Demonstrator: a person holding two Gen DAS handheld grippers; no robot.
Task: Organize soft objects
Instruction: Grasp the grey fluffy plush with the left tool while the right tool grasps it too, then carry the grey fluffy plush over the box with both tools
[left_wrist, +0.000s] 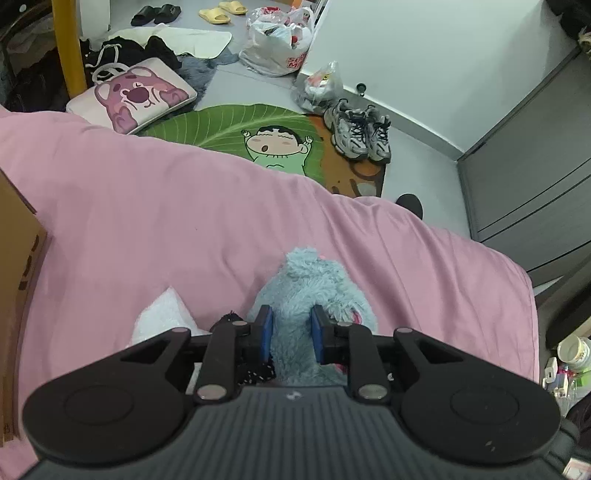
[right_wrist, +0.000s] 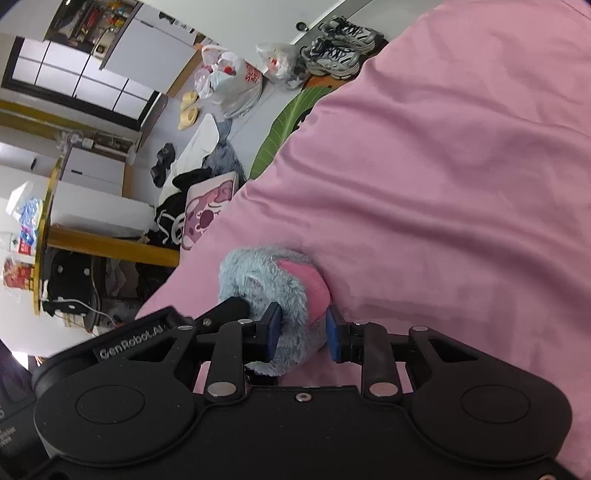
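A fluffy pale-blue plush toy (left_wrist: 306, 284) lies on the pink bedsheet (left_wrist: 147, 206). My left gripper (left_wrist: 291, 334) is shut on its furry body, blue pads pressing in from both sides. In the right wrist view the same plush toy (right_wrist: 258, 280) shows a pink inner ear, and my right gripper (right_wrist: 303, 330) is shut on it with fur squeezed between the pads. The other gripper's black finger reaches in at the toy's left side. A white fluffy item (left_wrist: 162, 314) and a black-and-white item (left_wrist: 255, 373) lie just left of my left gripper, partly hidden.
A cardboard box (left_wrist: 18, 280) stands on the bed at the left. Beyond the bed edge, the floor holds a leaf-shaped rug (left_wrist: 236, 125), sneakers (left_wrist: 360, 131), a pink bear cushion (left_wrist: 136, 98), plastic bags (left_wrist: 280, 40), slippers and dark clothes. Grey drawers (left_wrist: 535, 177) stand at right.
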